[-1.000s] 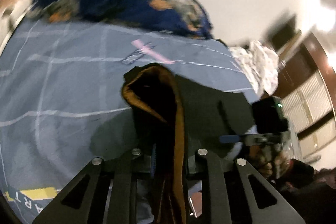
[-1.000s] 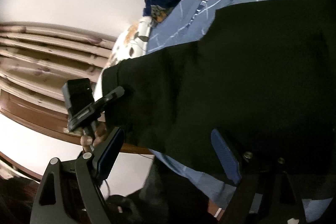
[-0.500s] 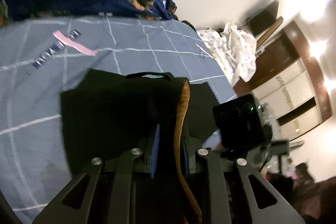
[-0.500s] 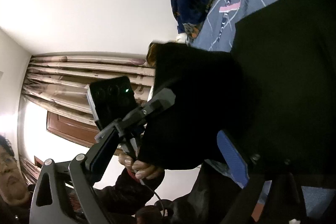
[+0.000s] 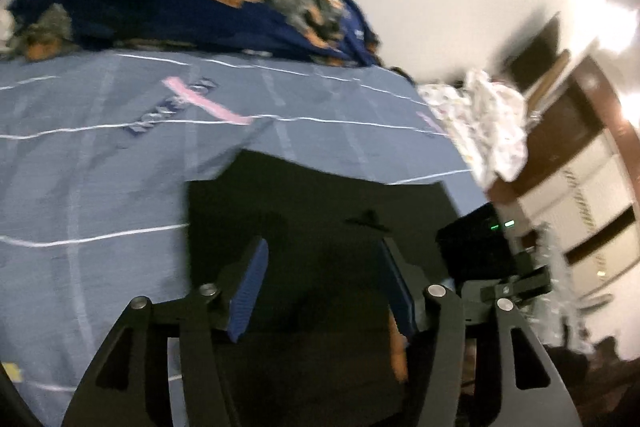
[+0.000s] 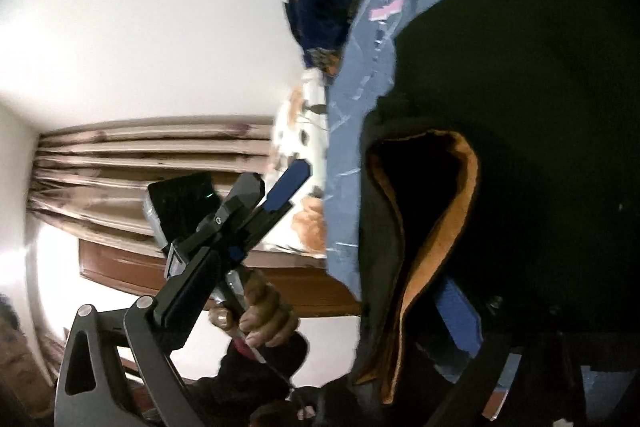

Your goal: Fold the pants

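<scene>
Released a moment ago, the black pants [image 5: 320, 223] now lie folded on the blue bedsheet [image 5: 100, 187]. My left gripper [image 5: 320, 279] is opening, nothing pinched; my right gripper [image 6: 320, 311] spreads wide. Next I judge: regrip an edge and fold again.

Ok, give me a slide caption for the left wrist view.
Left gripper opening over black pants laid on a blue bedsheet.
</scene>
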